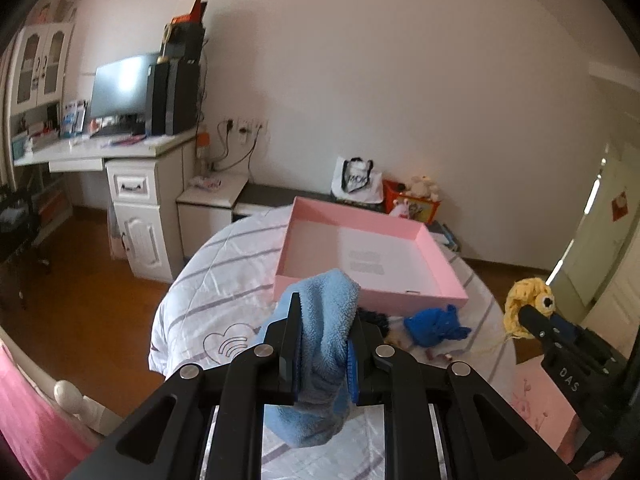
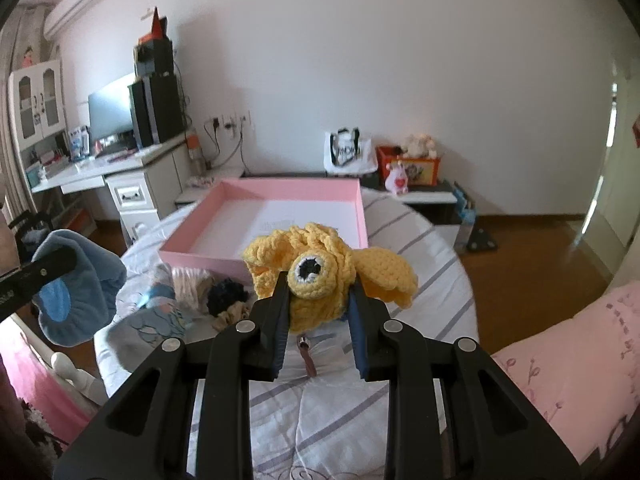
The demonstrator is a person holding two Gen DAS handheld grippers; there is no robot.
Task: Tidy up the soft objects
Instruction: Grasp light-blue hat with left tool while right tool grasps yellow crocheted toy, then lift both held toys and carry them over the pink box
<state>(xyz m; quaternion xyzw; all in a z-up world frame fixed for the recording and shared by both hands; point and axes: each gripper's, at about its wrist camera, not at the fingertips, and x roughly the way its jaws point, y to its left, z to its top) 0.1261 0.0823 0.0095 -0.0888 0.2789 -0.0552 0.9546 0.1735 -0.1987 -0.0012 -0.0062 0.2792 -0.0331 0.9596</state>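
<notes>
A: Soft objects are split three ways: the light blue fleece cloth (image 1: 326, 320) is pinched in the left hand-held gripper (image 1: 324, 344), the yellow crochet toy (image 2: 320, 276) is clamped in the right hand-held gripper (image 2: 318, 312), and the rest lie on the bed (image 2: 420, 248) just in front of the pink box (image 2: 280, 216).

B: Is anything in the box?

A: Its floor looks bare. Both loads hang above the bed on the near side of it.

B: What could go wrong?

A: Judging from the grips, the cloth droops well below the left fingers, so its tail may catch the box's near wall and drag the box or fold outside it. The toy's flap (image 2: 384, 276) sticks out past the right finger and could snag the same way.

B: And the loose pieces?

A: The royal blue knit item (image 1: 434, 324) and the dark scrunchie (image 2: 226, 296) sit near that wall; a low pass could sweep them off the bed.
</notes>
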